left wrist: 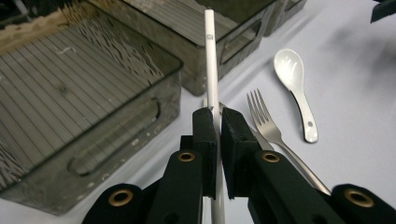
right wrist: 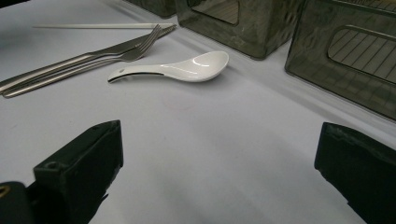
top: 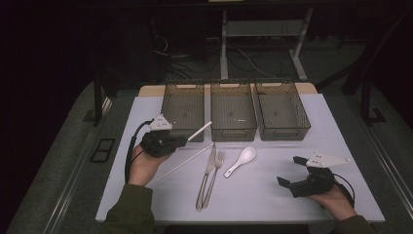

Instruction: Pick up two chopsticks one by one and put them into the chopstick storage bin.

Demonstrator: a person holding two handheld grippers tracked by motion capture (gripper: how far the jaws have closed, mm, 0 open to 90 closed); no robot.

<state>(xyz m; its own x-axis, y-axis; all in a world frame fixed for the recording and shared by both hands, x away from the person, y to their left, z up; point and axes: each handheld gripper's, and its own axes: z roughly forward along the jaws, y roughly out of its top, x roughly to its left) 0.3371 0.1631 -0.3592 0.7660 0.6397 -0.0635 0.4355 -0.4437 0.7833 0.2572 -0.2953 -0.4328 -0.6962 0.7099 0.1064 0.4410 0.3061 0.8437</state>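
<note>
The white chopstick (left wrist: 211,56) is pinched between the jaws of your left gripper (left wrist: 217,122), lifted off the table and slanting up toward the near wall of the left bin (top: 183,109); in the high view its tip (top: 200,129) sits just at that bin's front right corner. A second chopstick (top: 180,165) lies flat on the white mat (top: 263,195), just right of your left hand (top: 141,168) and running diagonally toward the knife. The knife (top: 208,173) and fork (top: 214,178) lie side by side, touching along their handles, in the middle of the mat, with the white spoon (top: 241,161) just to their right, bowl pointing toward the bins. Three grey bins stand in a row along the far edge: the left one, the middle bin (top: 233,111) and the right bin (top: 282,111), all close together. Your right gripper (top: 293,170) rests low at the mat's right side, jaws spread wide with nothing between them, well apart from the spoon. Between the held chopstick and the left bin, only the bin's front wall stands in the way.
</note>
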